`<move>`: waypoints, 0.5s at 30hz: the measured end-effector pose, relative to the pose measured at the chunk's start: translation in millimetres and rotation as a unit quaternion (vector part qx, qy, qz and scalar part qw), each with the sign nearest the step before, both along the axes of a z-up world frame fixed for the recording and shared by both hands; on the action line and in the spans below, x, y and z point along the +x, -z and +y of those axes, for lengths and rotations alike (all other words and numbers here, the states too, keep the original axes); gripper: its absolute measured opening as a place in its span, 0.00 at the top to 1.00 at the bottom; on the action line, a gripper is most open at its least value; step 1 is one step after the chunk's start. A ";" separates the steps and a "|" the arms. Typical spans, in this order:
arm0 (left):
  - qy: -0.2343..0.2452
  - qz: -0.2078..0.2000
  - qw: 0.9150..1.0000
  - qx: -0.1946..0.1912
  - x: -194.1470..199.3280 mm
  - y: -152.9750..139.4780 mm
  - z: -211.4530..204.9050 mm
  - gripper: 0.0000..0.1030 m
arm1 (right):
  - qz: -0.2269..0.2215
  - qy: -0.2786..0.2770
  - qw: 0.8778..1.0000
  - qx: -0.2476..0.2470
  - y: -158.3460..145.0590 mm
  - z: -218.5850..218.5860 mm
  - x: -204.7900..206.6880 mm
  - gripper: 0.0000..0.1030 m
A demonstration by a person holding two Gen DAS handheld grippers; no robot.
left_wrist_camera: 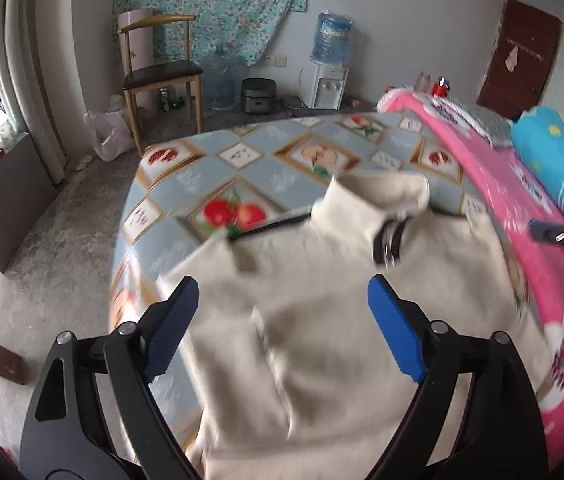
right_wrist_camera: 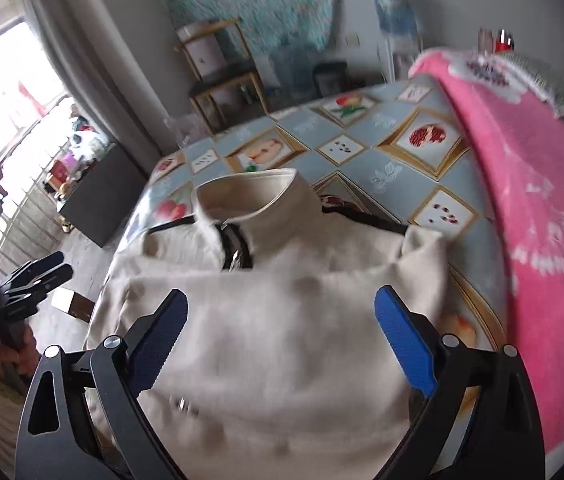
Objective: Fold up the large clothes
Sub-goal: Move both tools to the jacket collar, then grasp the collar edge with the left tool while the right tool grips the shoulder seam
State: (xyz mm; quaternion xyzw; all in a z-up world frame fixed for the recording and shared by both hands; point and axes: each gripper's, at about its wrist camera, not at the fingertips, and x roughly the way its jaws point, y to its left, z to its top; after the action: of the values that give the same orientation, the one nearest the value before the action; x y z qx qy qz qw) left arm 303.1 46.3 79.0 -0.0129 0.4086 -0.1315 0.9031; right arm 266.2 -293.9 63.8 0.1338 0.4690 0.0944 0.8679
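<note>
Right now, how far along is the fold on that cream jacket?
Partly done: the cream zip-collar jacket lies on the fruit-print tablecloth with fabric folded across its front. In hand: nothing, as the left hand-held gripper and right hand-held gripper are open above it. Left: remaining folds and squaring the bundle.

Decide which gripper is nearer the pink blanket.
Right. The right gripper hangs over the cream garment beside the pink blanket; the left gripper hangs at the garment's far side, by the table edge.

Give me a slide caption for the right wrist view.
Open right gripper above a cream high-collared garment lying on a fruit-patterned table, pink blanket alongside.
</note>
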 end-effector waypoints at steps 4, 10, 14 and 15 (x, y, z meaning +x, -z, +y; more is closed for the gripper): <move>0.001 0.025 0.999 -0.034 56.9 8.1 -16.5 0.19 | 0.033 0.013 0.999 0.030 19.6 -6.3 60.8 0.10; 0.005 0.074 0.996 -0.053 136.7 41.5 -58.1 0.20 | 0.064 0.009 0.998 0.022 42.6 1.9 141.9 0.11; 0.020 0.092 0.995 -0.041 168.8 62.6 -85.1 0.27 | 0.095 -0.002 0.996 0.004 62.1 11.2 175.9 0.16; 0.023 0.096 0.994 -0.039 172.8 66.7 -89.0 0.29 | 0.102 -0.002 0.995 0.004 67.2 12.1 180.2 0.17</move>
State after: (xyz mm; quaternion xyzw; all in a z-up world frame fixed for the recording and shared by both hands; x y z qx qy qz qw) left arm 475.9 -42.8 12.4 -0.0508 0.4881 -0.1661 0.8553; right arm 446.3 -281.8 -3.4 0.1454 0.5547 0.0841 0.8150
